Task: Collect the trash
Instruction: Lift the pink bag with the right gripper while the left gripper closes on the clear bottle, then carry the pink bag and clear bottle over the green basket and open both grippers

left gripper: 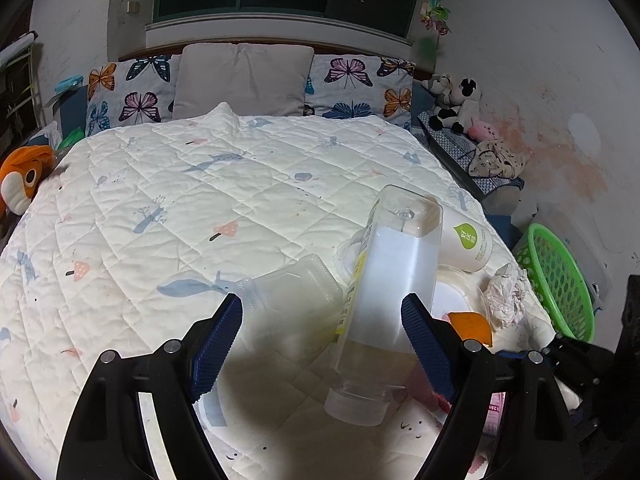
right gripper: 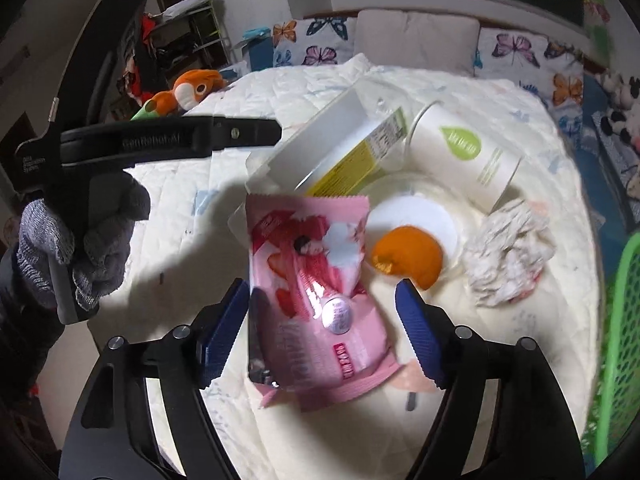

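Trash lies on the white quilted bed (left gripper: 160, 200). In the left wrist view my left gripper (left gripper: 322, 334) is open, its fingers on either side of a clear plastic bottle (left gripper: 392, 280) that lies tilted and is not clamped. A clear plastic clamshell box (left gripper: 292, 288), a white paper cup (left gripper: 470, 242), crumpled paper (left gripper: 506, 296) and orange peel (left gripper: 470, 326) lie around it. In the right wrist view my right gripper (right gripper: 322, 312) is open around a pink snack wrapper (right gripper: 316, 292). The bottle (right gripper: 336, 152), the cup (right gripper: 464, 160), the peel (right gripper: 408, 256) and the crumpled paper (right gripper: 508, 256) lie beyond.
A green plastic basket (left gripper: 556, 276) stands off the bed's right edge, also in the right wrist view (right gripper: 618, 340). Pillows (left gripper: 244, 80) line the headboard. Plush toys sit at the right (left gripper: 456, 104) and an orange one at the left (left gripper: 24, 180). The gloved left hand (right gripper: 80, 240) holds its gripper.
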